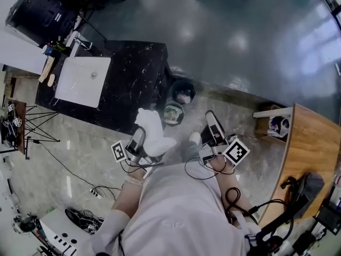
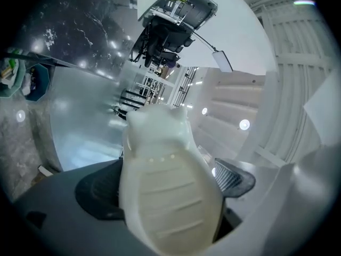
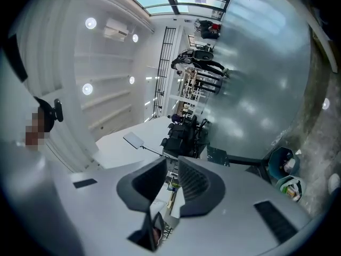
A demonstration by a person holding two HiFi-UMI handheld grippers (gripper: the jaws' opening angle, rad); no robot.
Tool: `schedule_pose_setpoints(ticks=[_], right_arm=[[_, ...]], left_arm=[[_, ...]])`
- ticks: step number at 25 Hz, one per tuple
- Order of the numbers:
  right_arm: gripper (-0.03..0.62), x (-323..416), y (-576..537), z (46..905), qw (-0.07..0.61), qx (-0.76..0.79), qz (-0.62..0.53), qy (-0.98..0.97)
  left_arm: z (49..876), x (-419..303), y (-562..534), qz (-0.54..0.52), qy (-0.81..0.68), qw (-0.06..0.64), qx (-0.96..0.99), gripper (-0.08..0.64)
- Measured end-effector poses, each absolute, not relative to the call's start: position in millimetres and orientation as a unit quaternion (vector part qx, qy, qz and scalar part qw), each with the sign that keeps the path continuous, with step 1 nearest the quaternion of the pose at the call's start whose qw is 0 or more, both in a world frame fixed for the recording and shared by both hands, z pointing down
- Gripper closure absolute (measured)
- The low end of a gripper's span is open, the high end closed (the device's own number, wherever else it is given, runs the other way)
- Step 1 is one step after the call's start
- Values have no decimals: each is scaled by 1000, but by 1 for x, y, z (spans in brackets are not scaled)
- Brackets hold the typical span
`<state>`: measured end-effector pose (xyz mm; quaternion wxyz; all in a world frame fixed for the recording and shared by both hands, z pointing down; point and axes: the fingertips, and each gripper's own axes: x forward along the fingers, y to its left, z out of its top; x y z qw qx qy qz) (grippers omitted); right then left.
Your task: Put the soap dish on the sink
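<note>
A white ribbed soap dish (image 1: 152,132) with a small ear-shaped end stands between the jaws of my left gripper (image 1: 138,141), which is shut on it at waist height above the floor. In the left gripper view the soap dish (image 2: 165,191) fills the gap between the two dark pads (image 2: 234,177). The white sink (image 1: 80,87) is set in a black marble counter (image 1: 133,84), up and to the left, well apart from the dish. My right gripper (image 1: 212,127) hangs beside the left one, its jaws shut with nothing between them (image 3: 172,177).
Two round bins (image 1: 184,91) (image 1: 173,113) stand on the floor by the counter's near corner. Small bottles and a brush (image 1: 50,68) lie at the sink's left side. A wooden table (image 1: 311,153) is at the right; cables and a power strip (image 1: 96,192) are on the floor at the left.
</note>
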<state>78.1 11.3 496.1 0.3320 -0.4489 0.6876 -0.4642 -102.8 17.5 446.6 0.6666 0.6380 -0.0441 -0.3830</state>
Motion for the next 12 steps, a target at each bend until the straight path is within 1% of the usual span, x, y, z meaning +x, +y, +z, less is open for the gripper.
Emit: schedule_pose_setpoints(ticks=[6,12], right_arm=[[512,108,-24,496,315,-418,-477,706],[512,114,-43,485,305,-388,-480,726]], left_arm=[[449,-69,-9,-396,-78,657,637,46],[444,-53,-24,-406,-94,647,638,46]])
